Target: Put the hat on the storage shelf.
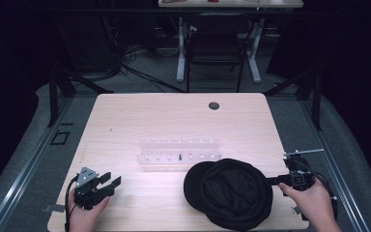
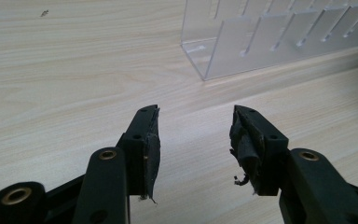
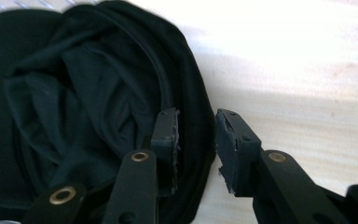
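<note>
**Bright table, dark room**

Overhead light fell on the pale table (image 1: pixel 125 125), while the room around it lay almost black. In the right gripper view the wood beyond the black hat (image 3: pixel 88 93) was washed out by glare and softly blurred. The left gripper view was sharp and evenly lit, with faint shadows.

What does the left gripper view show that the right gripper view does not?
Left gripper view alone: the clear acrylic rack with its row of slotted dividers, standing on the table ahead of the left gripper, whose jaws are spread wide with nothing between them.

Right gripper view alone: the black hat lying crown down, with the right gripper straddling its rim, one jaw inside, one outside, a gap still between them.

Both: the pale wooden table and black jaws with worn pads.
</note>
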`<state>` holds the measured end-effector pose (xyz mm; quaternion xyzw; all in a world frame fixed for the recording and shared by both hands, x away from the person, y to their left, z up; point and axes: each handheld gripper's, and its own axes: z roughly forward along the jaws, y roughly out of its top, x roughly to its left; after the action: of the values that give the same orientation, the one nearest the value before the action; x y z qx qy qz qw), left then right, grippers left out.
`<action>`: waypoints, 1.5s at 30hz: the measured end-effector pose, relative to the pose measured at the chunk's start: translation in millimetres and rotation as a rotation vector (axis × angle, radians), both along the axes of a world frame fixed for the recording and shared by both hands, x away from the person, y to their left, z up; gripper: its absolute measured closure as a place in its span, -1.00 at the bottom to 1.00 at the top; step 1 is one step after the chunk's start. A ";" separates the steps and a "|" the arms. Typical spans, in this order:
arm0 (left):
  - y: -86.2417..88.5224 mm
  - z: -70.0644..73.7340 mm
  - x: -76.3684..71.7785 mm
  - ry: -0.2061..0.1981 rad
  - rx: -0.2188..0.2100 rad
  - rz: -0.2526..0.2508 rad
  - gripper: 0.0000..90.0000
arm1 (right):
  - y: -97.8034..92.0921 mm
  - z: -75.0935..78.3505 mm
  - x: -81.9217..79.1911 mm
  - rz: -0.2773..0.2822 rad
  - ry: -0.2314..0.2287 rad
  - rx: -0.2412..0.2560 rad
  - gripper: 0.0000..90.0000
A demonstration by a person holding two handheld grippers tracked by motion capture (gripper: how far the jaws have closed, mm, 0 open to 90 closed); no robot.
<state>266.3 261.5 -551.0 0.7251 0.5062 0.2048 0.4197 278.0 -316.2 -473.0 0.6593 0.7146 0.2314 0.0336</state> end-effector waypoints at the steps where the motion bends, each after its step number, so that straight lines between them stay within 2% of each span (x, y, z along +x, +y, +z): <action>1: -0.6 -0.1 0.0 -0.001 0.000 0.000 0.15 | 0.7 -1.2 -0.4 -0.003 0.005 -0.003 0.52; 3: -0.7 0.0 0.0 0.001 0.002 -0.005 0.15 | 0.4 -4.1 -1.7 0.004 0.031 -0.015 0.48; 5: -1.5 -0.3 0.0 0.001 0.001 -0.007 0.15 | 0.3 -5.6 -2.7 -0.002 0.033 -0.015 0.47; 7: -2.3 -0.9 0.2 0.002 0.006 -0.010 0.15 | -1.6 -10.1 -6.3 0.001 0.060 -0.002 0.47; 13: -2.5 -1.4 0.6 0.000 0.006 -0.011 0.15 | -2.8 -15.6 -9.5 0.001 0.081 0.007 0.52; 16: -2.3 -1.2 0.6 0.001 0.005 -0.010 0.15 | 0.3 -16.4 -8.5 -0.003 0.080 0.002 0.58; 17: -2.3 -1.2 0.6 0.001 0.005 -0.010 0.15 | 0.2 -14.1 -7.3 0.017 0.104 -0.036 0.59; 19: -2.1 -1.4 0.7 0.001 0.004 -0.009 0.15 | 3.0 -16.9 -5.3 0.015 0.102 -0.016 0.61; 23: -1.3 -1.5 0.9 0.001 -0.002 -0.004 0.15 | 4.5 -19.3 -2.3 0.015 0.112 -0.027 0.63; 30: 1.0 -1.6 1.4 0.007 -0.005 -0.001 0.15 | 4.0 -24.7 3.3 0.017 0.162 -0.028 0.67; 32: 1.1 -1.7 1.4 0.007 -0.004 0.001 0.15 | 3.2 -24.8 4.5 0.014 0.187 -0.019 0.76; 37: -0.1 -2.2 1.4 0.005 -0.004 -0.001 0.15 | 5.0 -20.6 5.7 0.014 0.187 0.009 0.91; 40: -0.4 -2.2 1.3 0.005 -0.003 0.000 0.15 | 5.2 -17.8 6.2 0.015 0.181 0.021 0.93; 45: -0.6 -1.4 0.2 -0.001 -0.004 0.001 0.15 | 8.4 -4.9 4.9 0.027 0.153 0.024 0.94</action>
<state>266.4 261.0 -552.3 0.7239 0.5068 0.2044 0.4211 282.9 -307.7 -477.9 0.6658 0.7210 0.1896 -0.0321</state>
